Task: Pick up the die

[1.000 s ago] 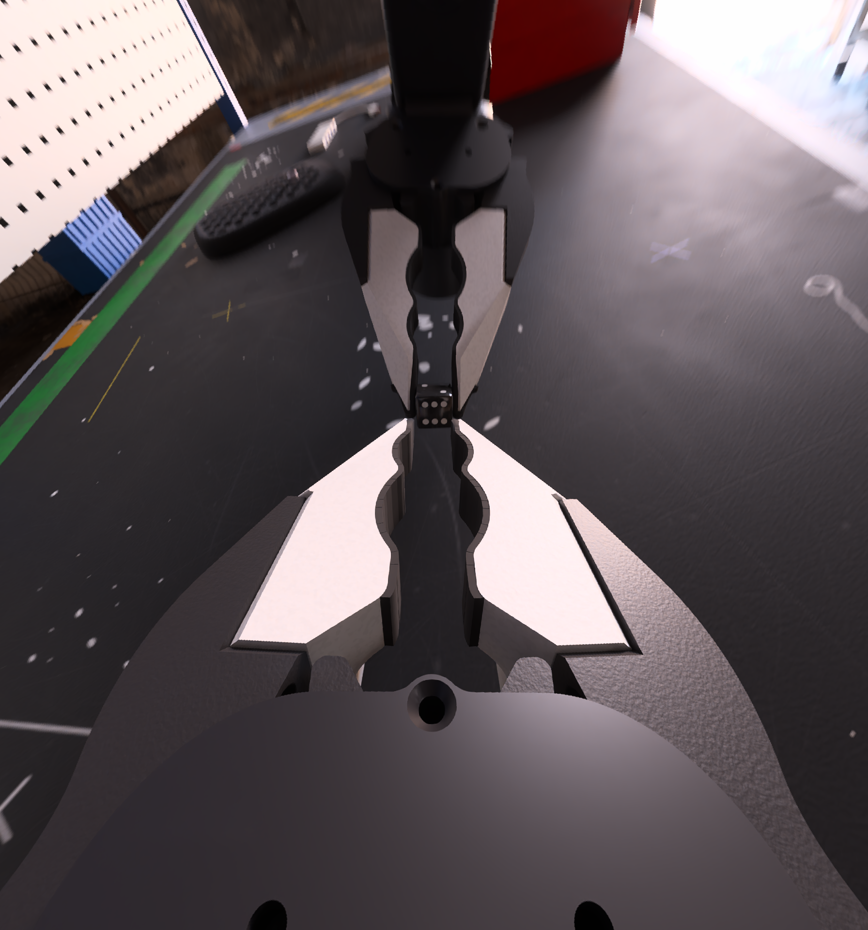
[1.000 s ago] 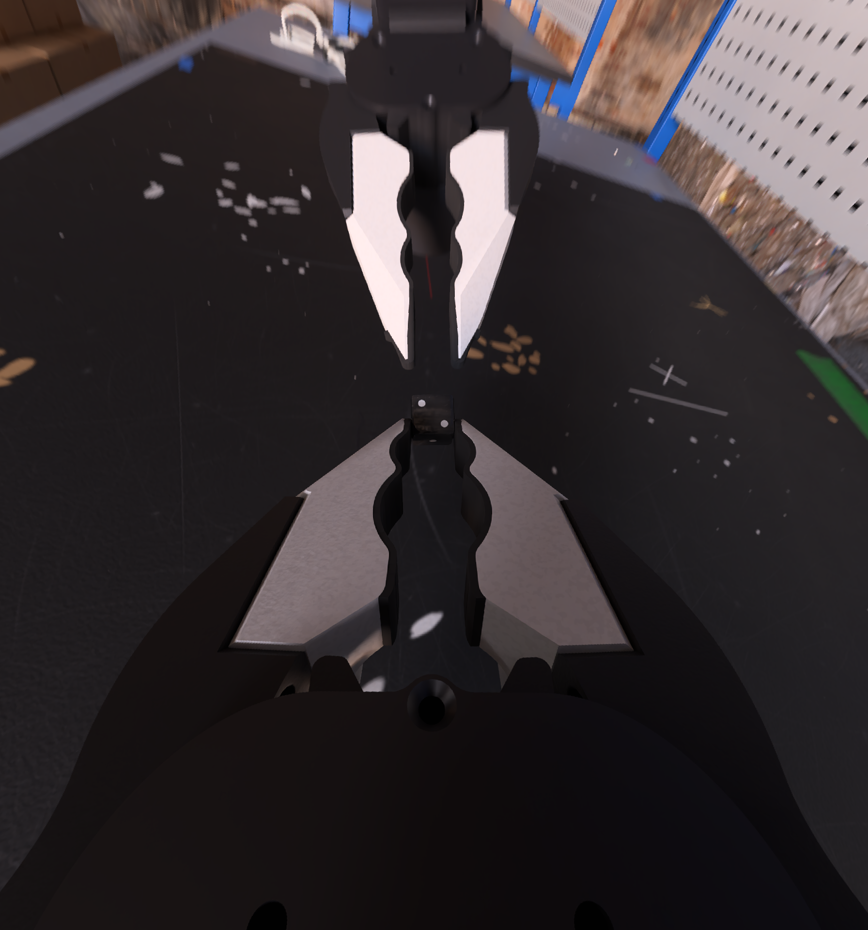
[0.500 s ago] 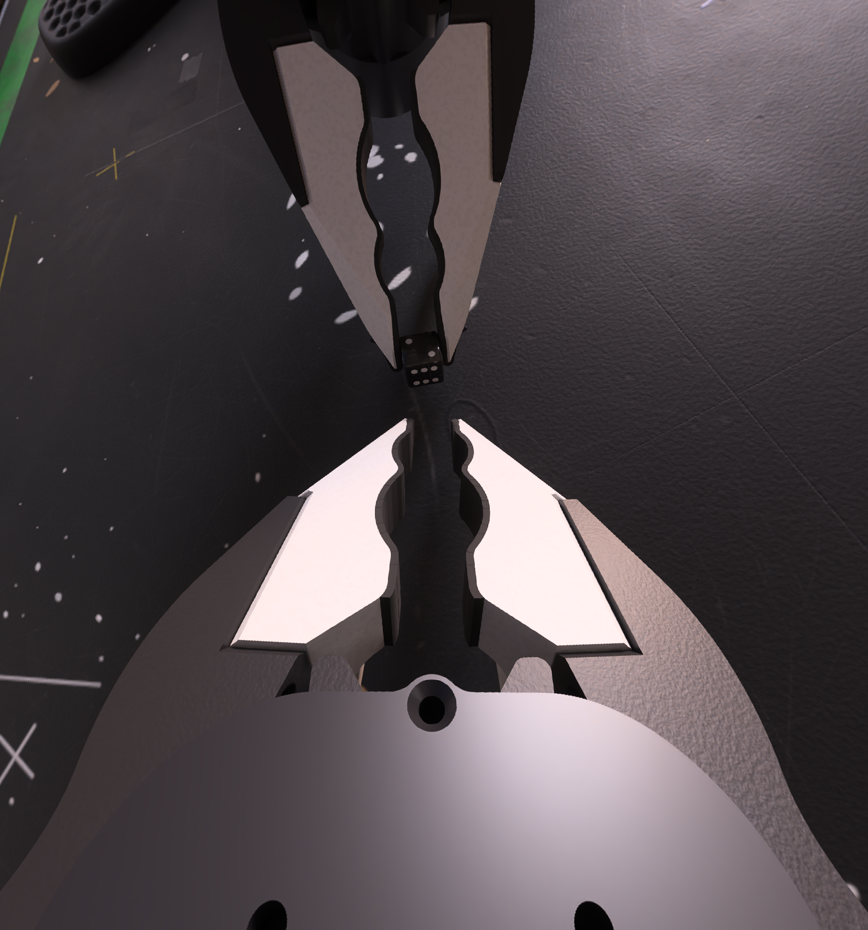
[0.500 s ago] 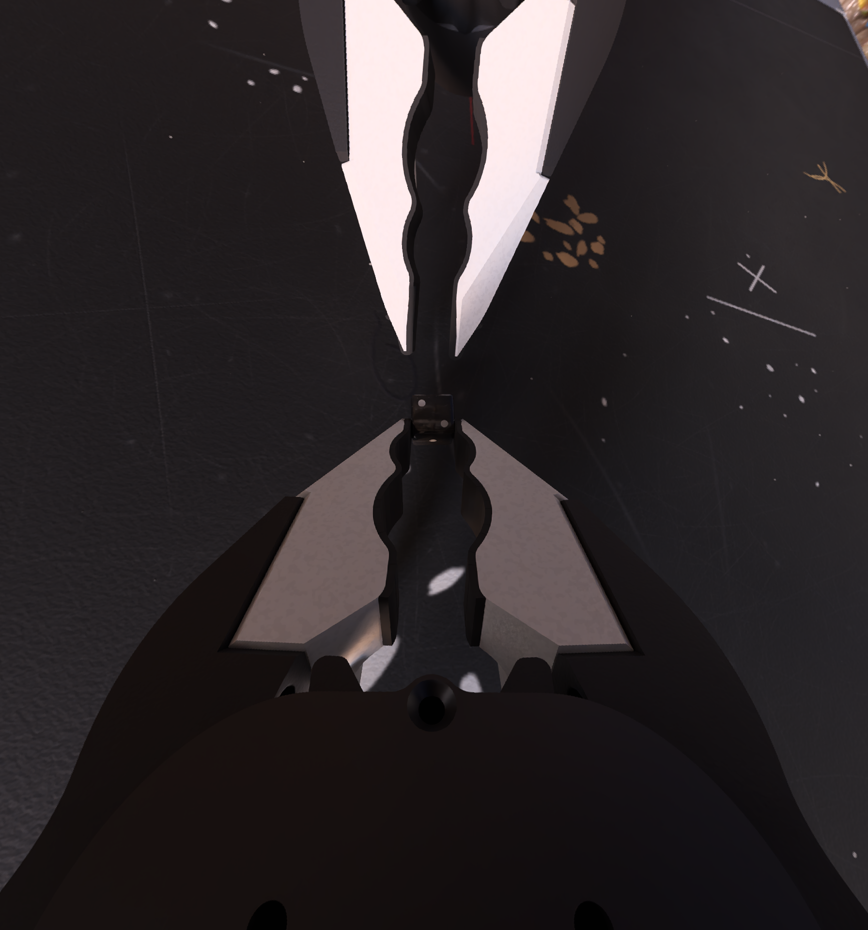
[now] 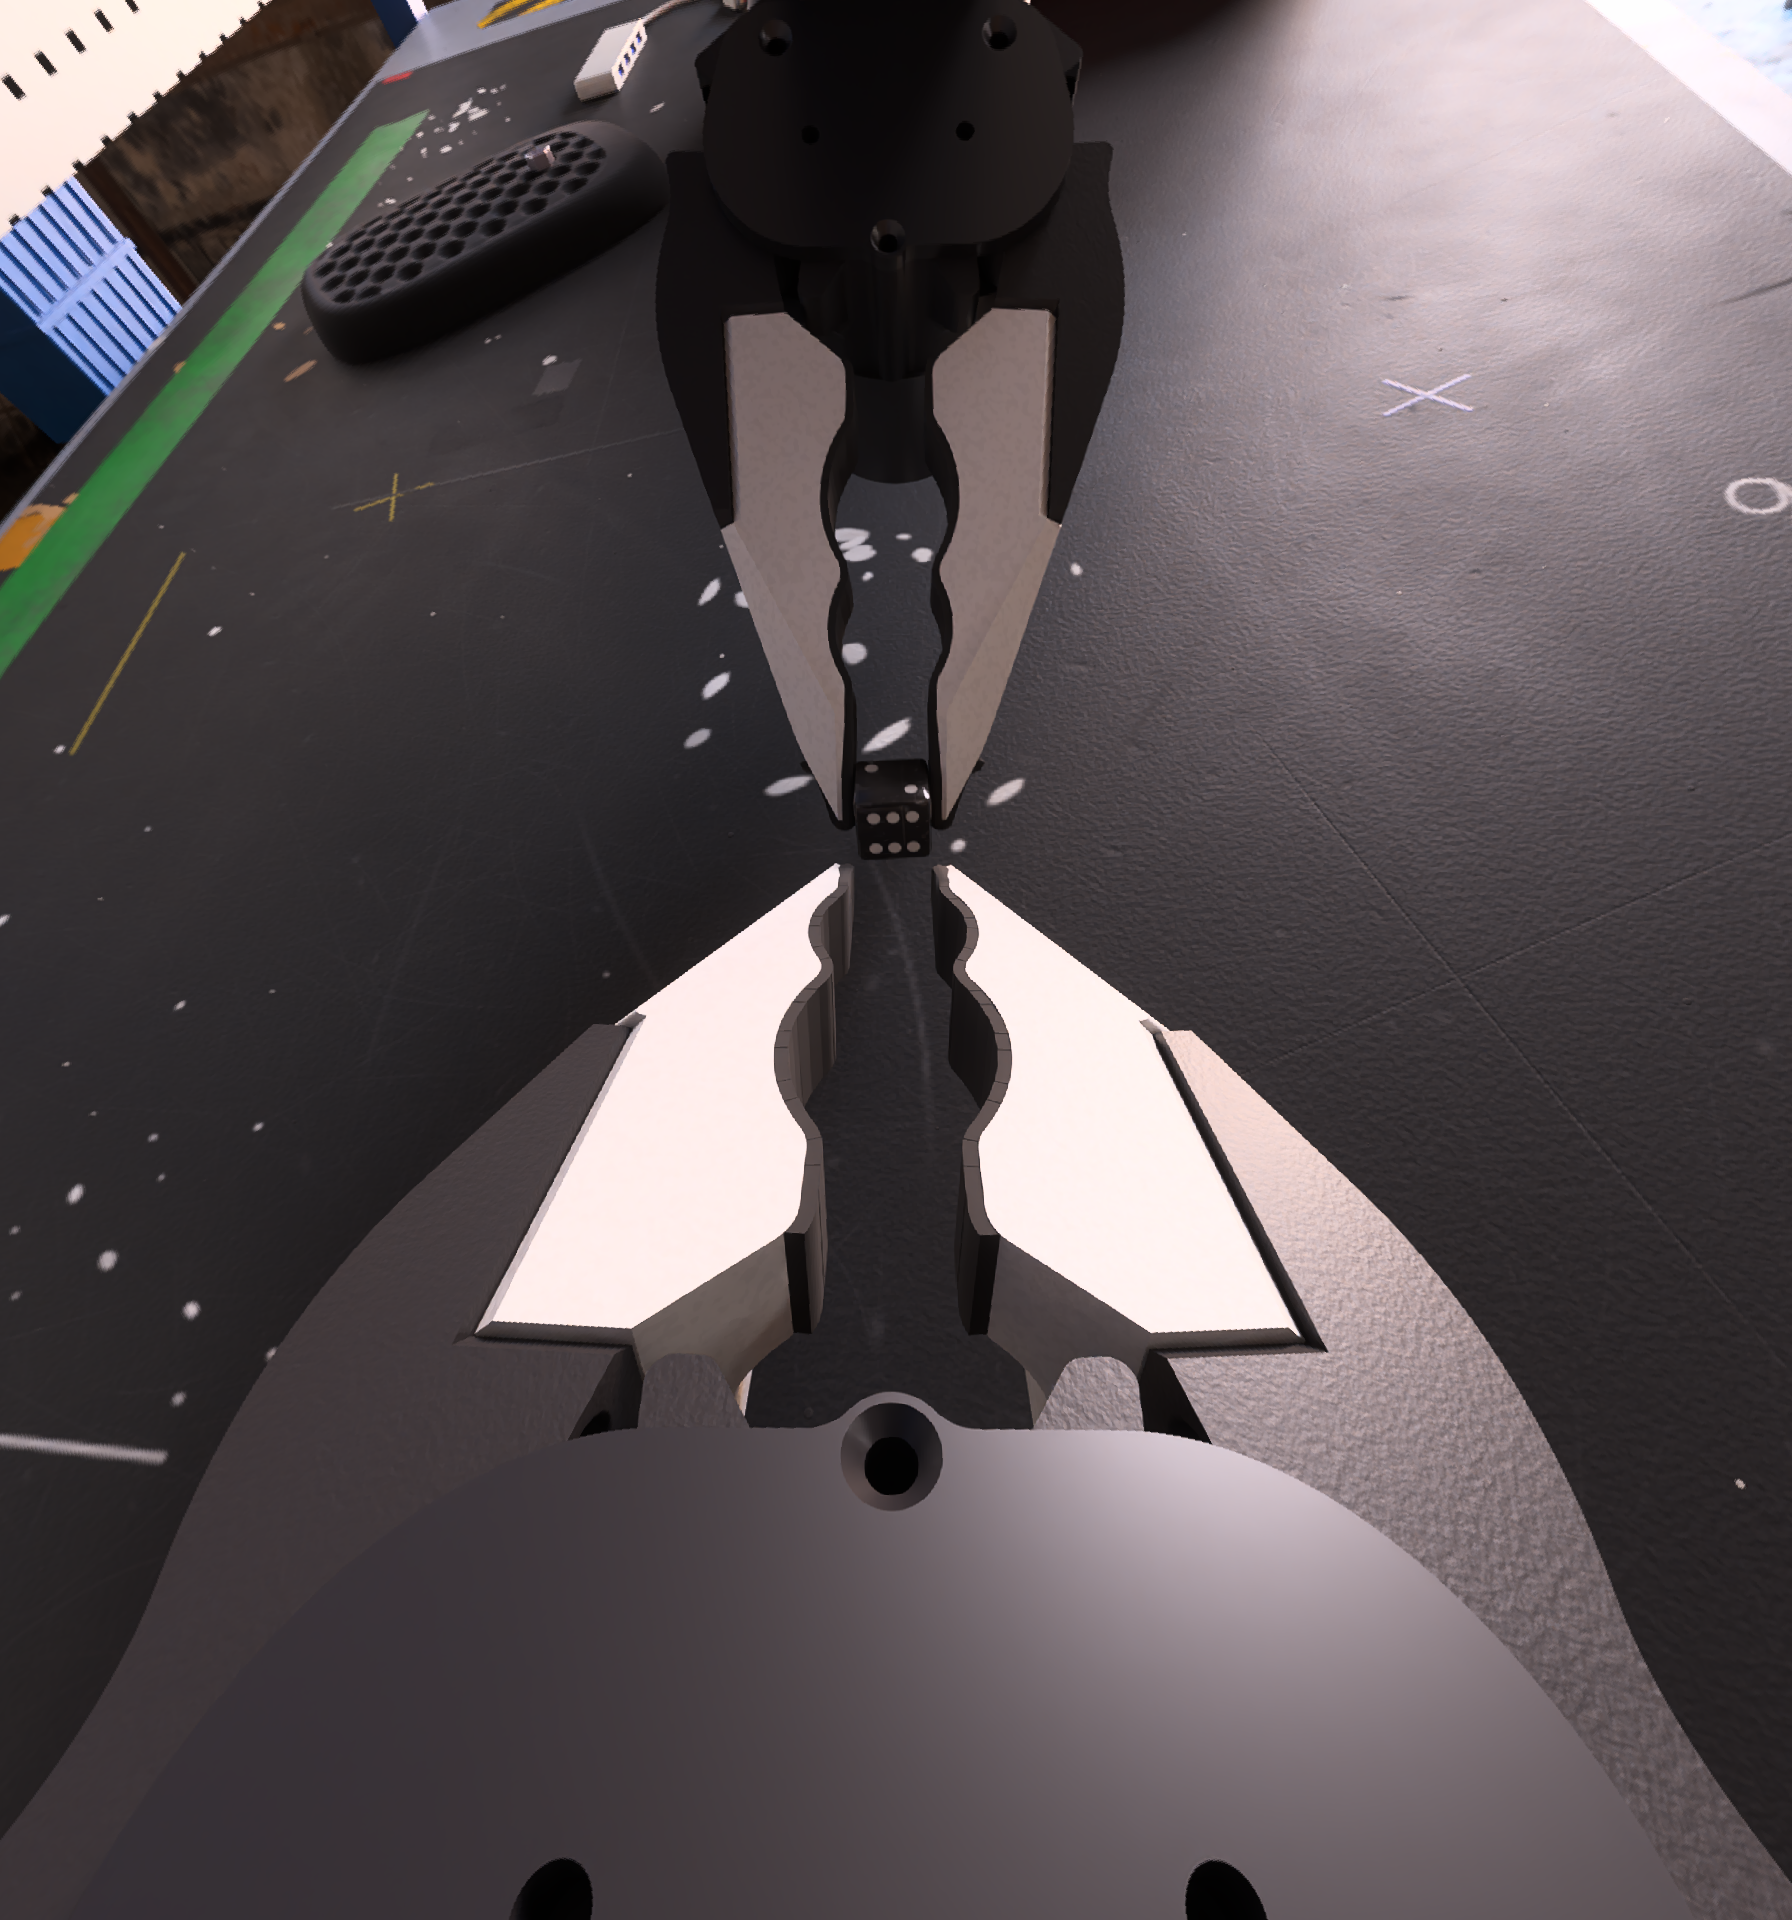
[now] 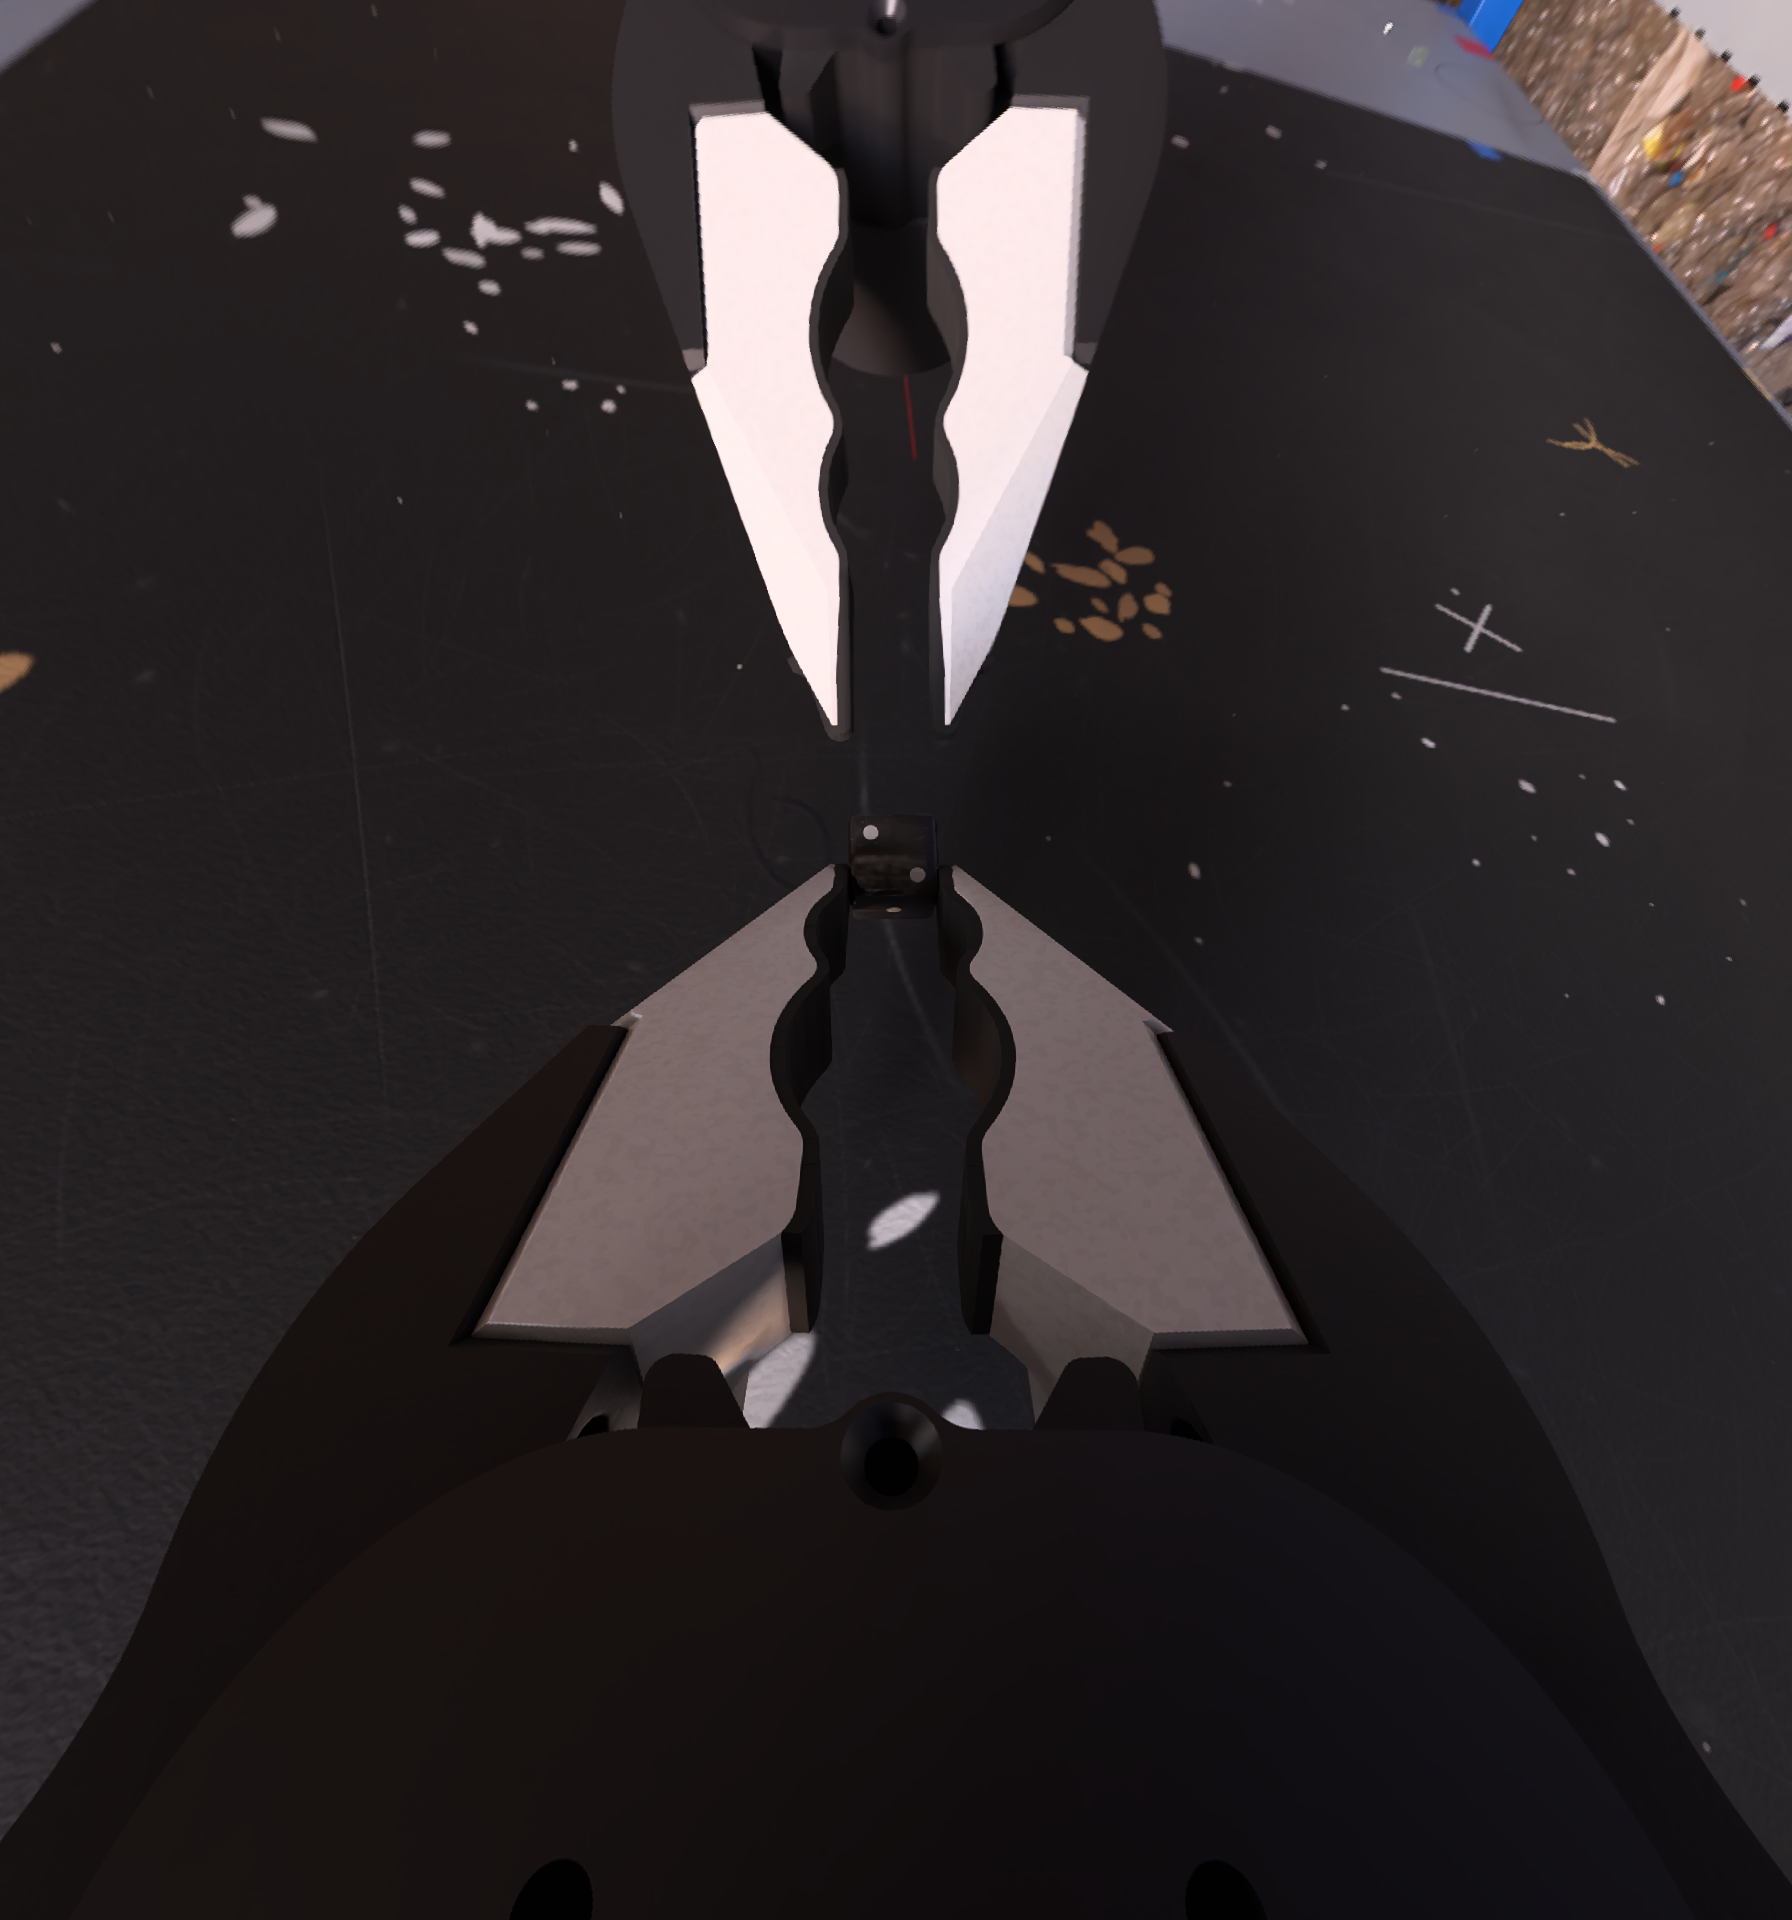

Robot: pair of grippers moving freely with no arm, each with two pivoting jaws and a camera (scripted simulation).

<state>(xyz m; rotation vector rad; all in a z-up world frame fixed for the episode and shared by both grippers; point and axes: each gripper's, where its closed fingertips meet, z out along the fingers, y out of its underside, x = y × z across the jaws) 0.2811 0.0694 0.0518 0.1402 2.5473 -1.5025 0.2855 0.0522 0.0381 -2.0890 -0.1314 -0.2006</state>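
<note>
while the two grippers face each other tip to tip above the dark desk, the die sits pinched between the fingertips of the right gripper, just above the centre of the left wrist frame. its near face carries six white pips. in the right wrist frame the same die appears at the frame centre, clamped at the very tips of the right gripper, with part of it projecting past them.

the left gripper holds nothing; a narrow gap separates its fingertips, which stop just short of the die without touching it. seen from the right wrist frame, the left gripper hangs in the upper centre, tips pointing down at the die and apart from it.

a black perforated oval object lies on the desk in the upper left of the left wrist frame, beside a green strip along the desk edge. white specks and chalk marks are scattered over the surface.
</note>
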